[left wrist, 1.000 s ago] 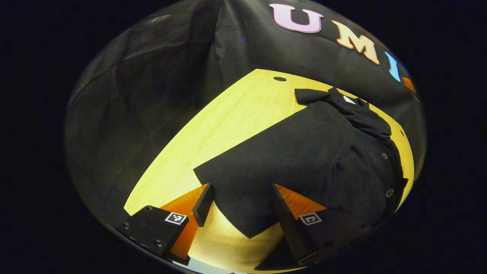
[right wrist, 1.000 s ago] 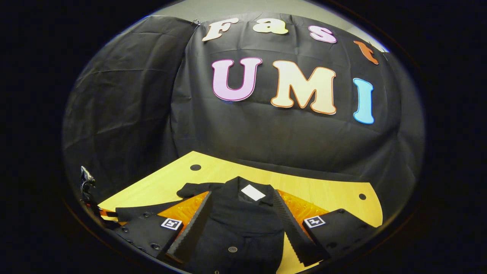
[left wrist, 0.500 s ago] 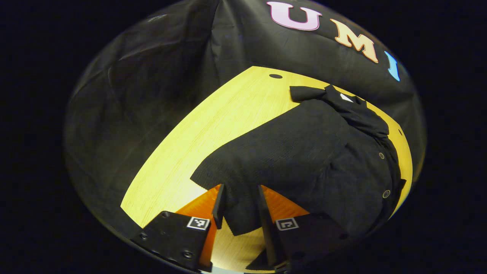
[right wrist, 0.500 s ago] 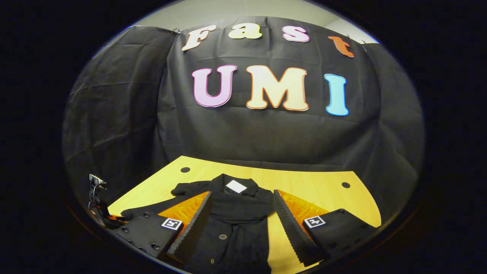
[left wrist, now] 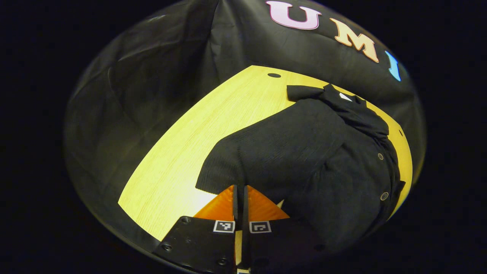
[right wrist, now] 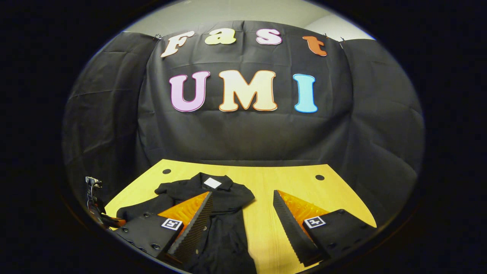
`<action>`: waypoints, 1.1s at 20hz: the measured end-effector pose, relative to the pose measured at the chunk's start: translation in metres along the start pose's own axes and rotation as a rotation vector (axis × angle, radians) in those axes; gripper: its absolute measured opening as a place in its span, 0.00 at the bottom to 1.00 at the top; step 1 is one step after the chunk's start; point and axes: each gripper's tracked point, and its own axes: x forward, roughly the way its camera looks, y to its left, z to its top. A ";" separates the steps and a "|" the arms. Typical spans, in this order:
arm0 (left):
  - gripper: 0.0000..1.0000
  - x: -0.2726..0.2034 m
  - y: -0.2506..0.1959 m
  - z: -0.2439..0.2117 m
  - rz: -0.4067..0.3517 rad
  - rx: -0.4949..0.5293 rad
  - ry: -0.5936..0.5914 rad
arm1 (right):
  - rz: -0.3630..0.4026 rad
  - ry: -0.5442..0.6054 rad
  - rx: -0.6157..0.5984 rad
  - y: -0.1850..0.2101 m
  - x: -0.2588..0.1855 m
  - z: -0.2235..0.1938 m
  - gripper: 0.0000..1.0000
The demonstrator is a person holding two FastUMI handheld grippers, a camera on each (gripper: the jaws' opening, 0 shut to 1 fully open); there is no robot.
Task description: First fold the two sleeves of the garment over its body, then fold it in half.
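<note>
A: Where was the garment?

B: Flat on the bench, collar toward twelve o'clock in the right gripper view, buttons up. One sleeve lay spread out to the side, on the wood.

A: And the left gripper?

B: Its fingers were pressed together on the sleeve's cuff edge, cloth pinched between them.

A: The right gripper?

B: Spread wide and holding nothing, over the garment's body with bare bench between its fingers.

A: Which step, then?

B: The first sleeve fold, I'd judge, grasp made and sleeve not yet folded. Next would call for lifting the cuff and carrying it toward three o'clock in the left gripper view, across the button line, then letting go with the cloth flat.
</note>
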 end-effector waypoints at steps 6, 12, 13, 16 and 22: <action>0.00 0.000 -0.003 -0.002 -0.061 -0.019 0.014 | -0.019 0.010 0.043 -0.011 -0.008 -0.009 1.00; 0.00 -0.012 -0.009 0.005 -0.089 -0.088 0.003 | -0.024 0.003 0.061 -0.023 -0.012 -0.013 1.00; 0.00 -0.015 -0.011 0.008 -0.092 -0.074 -0.005 | -0.024 0.001 0.068 -0.023 -0.013 -0.013 1.00; 0.00 -0.027 -0.016 0.029 -0.096 -0.031 -0.048 | -0.026 -0.002 0.086 -0.030 -0.016 -0.016 1.00; 0.00 -0.056 -0.045 0.086 -0.142 -0.008 -0.186 | -0.040 0.025 0.109 -0.043 -0.021 -0.033 0.99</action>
